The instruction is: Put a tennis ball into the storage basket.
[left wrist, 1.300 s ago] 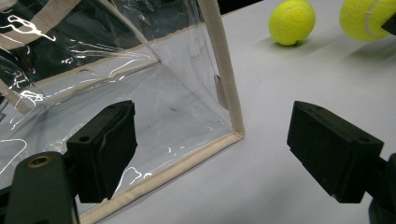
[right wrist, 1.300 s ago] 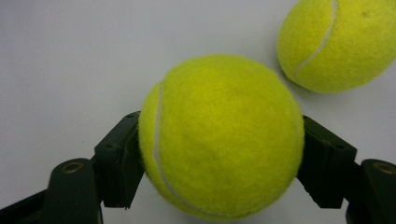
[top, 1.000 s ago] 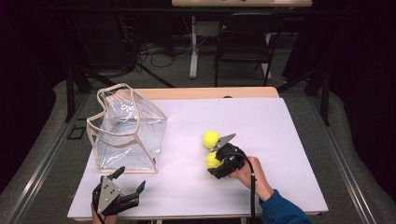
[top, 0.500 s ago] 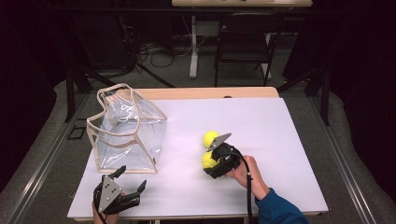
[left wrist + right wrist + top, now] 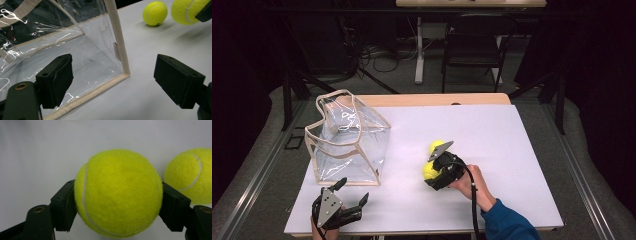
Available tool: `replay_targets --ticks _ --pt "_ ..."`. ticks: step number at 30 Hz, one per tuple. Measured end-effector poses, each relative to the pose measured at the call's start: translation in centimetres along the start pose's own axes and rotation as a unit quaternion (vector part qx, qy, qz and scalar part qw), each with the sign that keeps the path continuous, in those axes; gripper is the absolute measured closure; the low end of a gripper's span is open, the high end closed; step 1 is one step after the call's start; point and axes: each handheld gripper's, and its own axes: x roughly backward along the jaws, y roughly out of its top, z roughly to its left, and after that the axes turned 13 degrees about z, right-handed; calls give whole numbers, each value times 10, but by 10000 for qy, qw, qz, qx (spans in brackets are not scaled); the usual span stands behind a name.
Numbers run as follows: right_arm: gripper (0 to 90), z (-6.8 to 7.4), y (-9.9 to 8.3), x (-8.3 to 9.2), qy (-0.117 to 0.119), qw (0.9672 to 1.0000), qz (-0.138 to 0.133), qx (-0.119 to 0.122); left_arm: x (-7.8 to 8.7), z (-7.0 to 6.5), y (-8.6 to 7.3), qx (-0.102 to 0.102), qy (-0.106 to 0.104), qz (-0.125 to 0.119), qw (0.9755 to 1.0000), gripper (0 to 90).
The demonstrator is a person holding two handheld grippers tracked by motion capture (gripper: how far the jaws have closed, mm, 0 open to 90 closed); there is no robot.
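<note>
Gripping one tennis ball (image 5: 118, 193) between clenched pads, your right gripper (image 5: 438, 172) holds it over the white table (image 5: 512, 150), with the second tennis ball (image 5: 436, 146) just beside it at twelve o'clock. Your left gripper (image 5: 343, 200) rests spread and empty at six o'clock of the clear bag (image 5: 349, 142), which stands at the held ball's nine o'clock.

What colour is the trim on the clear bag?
Beige trim, seen best in the left gripper view.
</note>
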Motion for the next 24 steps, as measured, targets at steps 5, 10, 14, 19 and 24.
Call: replay_targets --ticks 5,10,14,19,24 --pt "258 0 7 2 0 10000 -22 45 0 -1 0 -11 19 -8 10000 161" --pt "258 1 15 5 -35 9999 -39 125 0 0 0 0 6 -11 10000 161" --pt "259 -1 21 7 -34 9998 -89 156 0 -1 0 -17 12 -3 10000 161" --pt "259 -1 27 7 -28 9998 -74 185 0 -1 1 -24 8 -11 10000 161" --pt "259 -3 32 7 -30 9997 -106 230 0 0 0 -1 -7 -8 10000 161"
